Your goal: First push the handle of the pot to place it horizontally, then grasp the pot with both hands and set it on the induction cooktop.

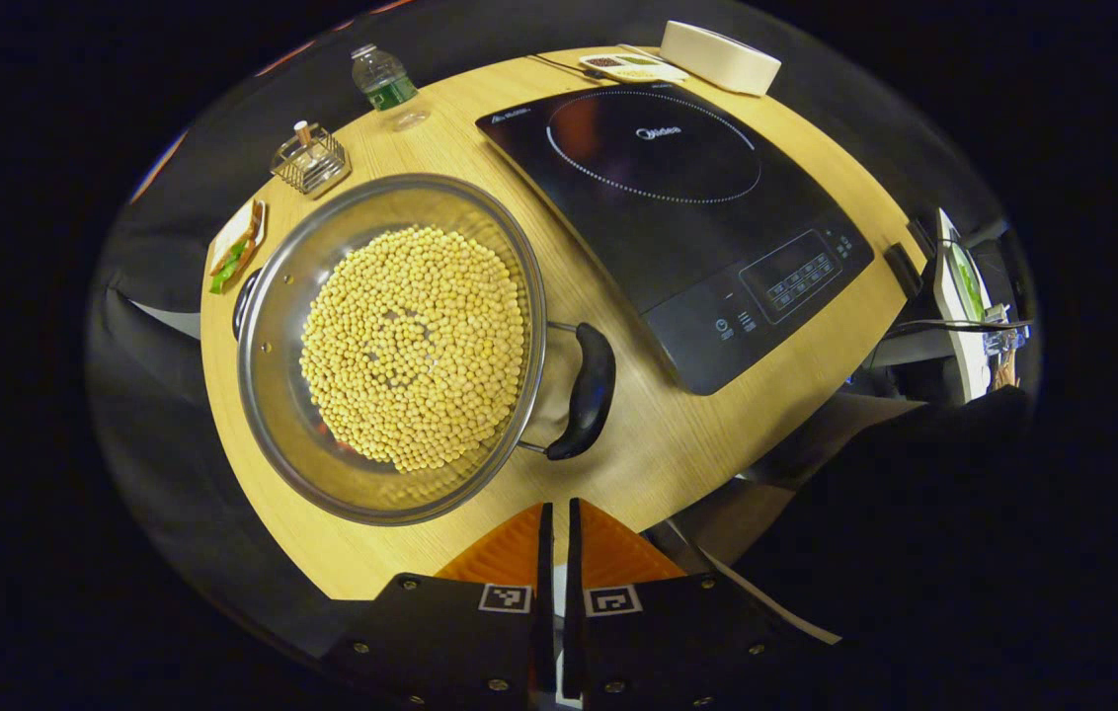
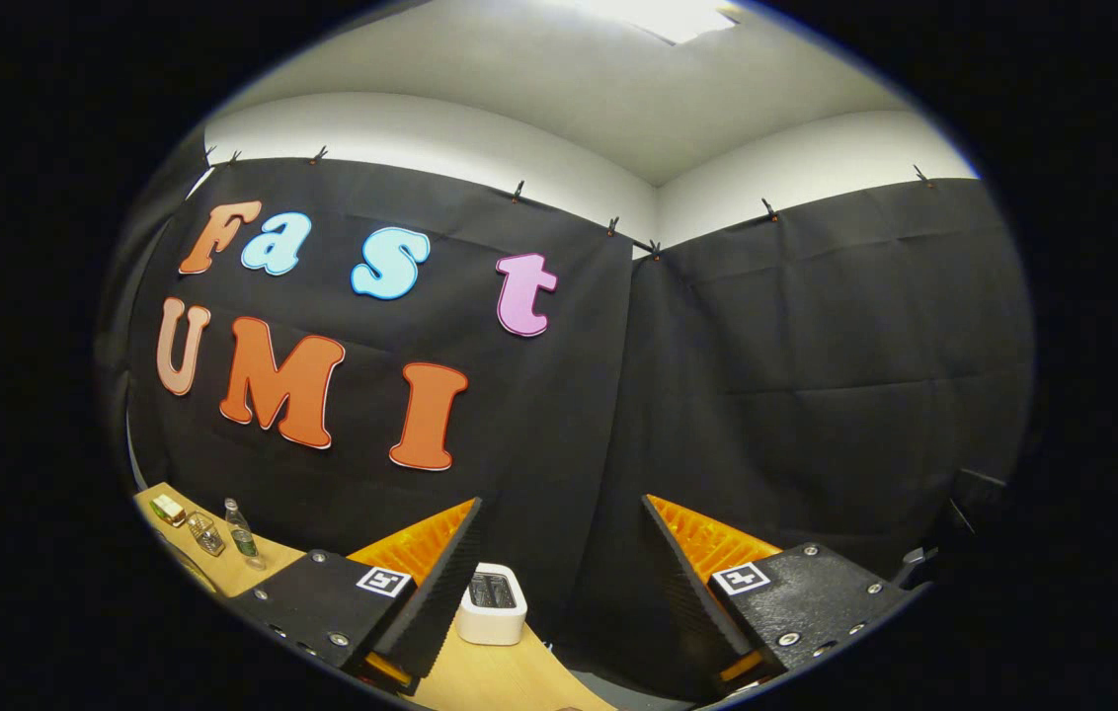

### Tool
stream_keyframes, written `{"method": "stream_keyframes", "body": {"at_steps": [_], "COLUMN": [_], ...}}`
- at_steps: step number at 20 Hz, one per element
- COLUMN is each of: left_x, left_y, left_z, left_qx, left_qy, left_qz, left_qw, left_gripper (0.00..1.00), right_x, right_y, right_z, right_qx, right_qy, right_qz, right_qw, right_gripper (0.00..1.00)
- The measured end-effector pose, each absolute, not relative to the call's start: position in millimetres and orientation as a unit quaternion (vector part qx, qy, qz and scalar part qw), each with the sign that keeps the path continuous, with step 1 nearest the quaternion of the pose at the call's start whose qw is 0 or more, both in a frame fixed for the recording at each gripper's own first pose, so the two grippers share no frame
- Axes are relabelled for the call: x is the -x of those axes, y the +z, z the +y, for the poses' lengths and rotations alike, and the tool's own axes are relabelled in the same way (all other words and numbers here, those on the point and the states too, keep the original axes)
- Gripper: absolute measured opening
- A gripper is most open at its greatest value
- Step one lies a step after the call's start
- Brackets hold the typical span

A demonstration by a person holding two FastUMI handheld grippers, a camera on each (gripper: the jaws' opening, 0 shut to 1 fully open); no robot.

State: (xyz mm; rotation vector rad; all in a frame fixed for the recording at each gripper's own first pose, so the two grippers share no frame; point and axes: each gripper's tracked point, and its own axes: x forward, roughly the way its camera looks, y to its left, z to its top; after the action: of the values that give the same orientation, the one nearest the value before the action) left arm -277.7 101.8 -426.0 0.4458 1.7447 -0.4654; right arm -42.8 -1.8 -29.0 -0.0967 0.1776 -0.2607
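A steel pot full of yellow beans sits on the wooden table in the left gripper view. Its black near handle points toward the black induction cooktop, which lies to the right of it; a second black handle peeks out at the pot's far side. My left gripper hovers over the table's near edge, just short of the near handle, its orange fingers shut with nothing between them. In the right gripper view my right gripper is open, raised and facing the booth wall.
Beyond the pot stand a plastic bottle, a small wire rack and a plate of food. A white box and a tray sit behind the cooktop. A white toaster-like appliance stands by the wall.
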Motion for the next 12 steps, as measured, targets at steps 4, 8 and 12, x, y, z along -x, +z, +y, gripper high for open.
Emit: {"method": "stream_keyframes", "body": {"at_steps": [4, 8, 12], "left_x": [281.2, 273.7, 269.1], "left_y": [-449.2, -469.1, -479.4], "left_z": [108.0, 101.2, 93.5], "left_qx": [-0.194, -0.192, -0.195], "left_qy": [-0.188, -0.179, -0.181], "left_qz": [0.765, 0.766, 0.763], "left_qw": [0.585, 0.586, 0.589], "left_gripper": [0.05, 0.05, 0.02], "right_x": [51.4, 60.7, 72.5], "right_y": [-27.3, -29.6, -29.8], "right_z": [-11.5, -18.5, -28.5], "right_qx": [0.053, 0.057, 0.064], "right_qy": [-0.145, -0.159, -0.174], "right_qz": [0.092, 0.098, 0.106], "right_qw": [0.984, 0.981, 0.977], "right_gripper": [0.95, 0.95, 0.95]}}
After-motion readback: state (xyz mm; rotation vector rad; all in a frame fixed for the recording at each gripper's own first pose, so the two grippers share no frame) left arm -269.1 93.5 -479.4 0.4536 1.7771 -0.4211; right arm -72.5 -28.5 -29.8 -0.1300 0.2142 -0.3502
